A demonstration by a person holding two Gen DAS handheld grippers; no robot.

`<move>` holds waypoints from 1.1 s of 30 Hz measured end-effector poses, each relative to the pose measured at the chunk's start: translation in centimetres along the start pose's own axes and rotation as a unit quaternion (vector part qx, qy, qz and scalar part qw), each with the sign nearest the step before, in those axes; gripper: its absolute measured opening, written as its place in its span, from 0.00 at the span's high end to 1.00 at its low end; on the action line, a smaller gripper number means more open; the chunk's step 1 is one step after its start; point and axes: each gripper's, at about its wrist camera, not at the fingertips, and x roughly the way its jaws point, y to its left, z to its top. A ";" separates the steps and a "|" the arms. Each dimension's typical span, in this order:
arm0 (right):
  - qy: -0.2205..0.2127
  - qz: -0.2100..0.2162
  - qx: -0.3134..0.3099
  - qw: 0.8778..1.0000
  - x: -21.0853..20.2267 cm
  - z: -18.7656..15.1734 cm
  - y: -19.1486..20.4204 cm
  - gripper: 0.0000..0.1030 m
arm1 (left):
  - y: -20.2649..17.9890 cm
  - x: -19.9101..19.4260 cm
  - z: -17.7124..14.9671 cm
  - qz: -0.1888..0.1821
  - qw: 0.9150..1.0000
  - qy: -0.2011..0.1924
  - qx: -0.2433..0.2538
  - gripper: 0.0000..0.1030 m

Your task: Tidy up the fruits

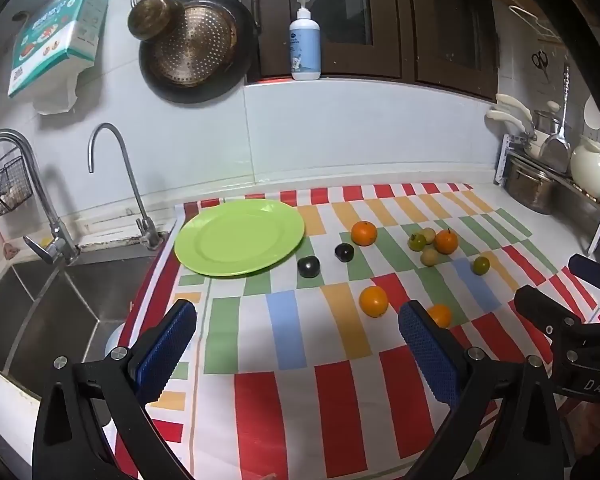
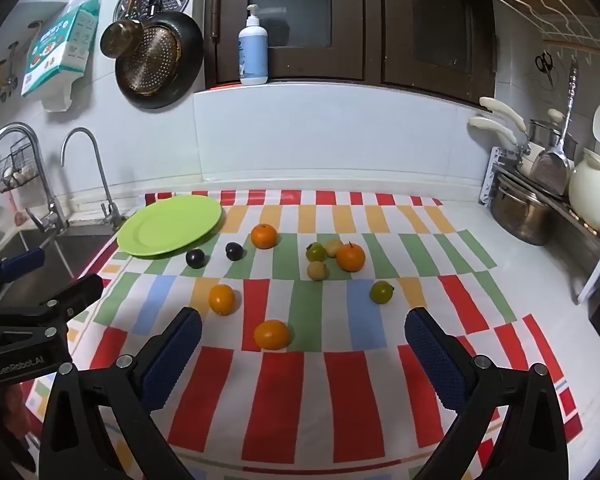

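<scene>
While we hover over the striped cloth point(image 2: 300, 392):
Left gripper point(image 1: 298, 354): our jaws spread wide, holding nothing.
Right gripper point(image 2: 303, 354): likewise wide, holding nothing.
Green plate point(image 1: 204, 256): cloth's far left corner.
Oranges point(image 2: 271, 334), plums point(image 2: 195, 258), green fruits point(image 2: 381, 291): scattered mid-cloth, right of the plate.

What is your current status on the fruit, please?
Left gripper and right gripper open, empty. Plate bare; fruit loose on the cloth, nearest orange ahead of the right gripper. Nothing in the way.
</scene>
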 end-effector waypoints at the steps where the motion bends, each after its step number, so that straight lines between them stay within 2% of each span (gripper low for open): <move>1: 0.000 0.002 0.003 1.000 0.0 0.0 0.0 0.01 | 0.0 0.0 0.0 -0.001 1.000 -0.001 0.001 0.00; 33: -0.006 0.008 0.003 1.000 -0.6 0.1 0.6 0.01 | 0.7 -1.4 0.0 0.003 1.000 -0.023 -0.002 0.01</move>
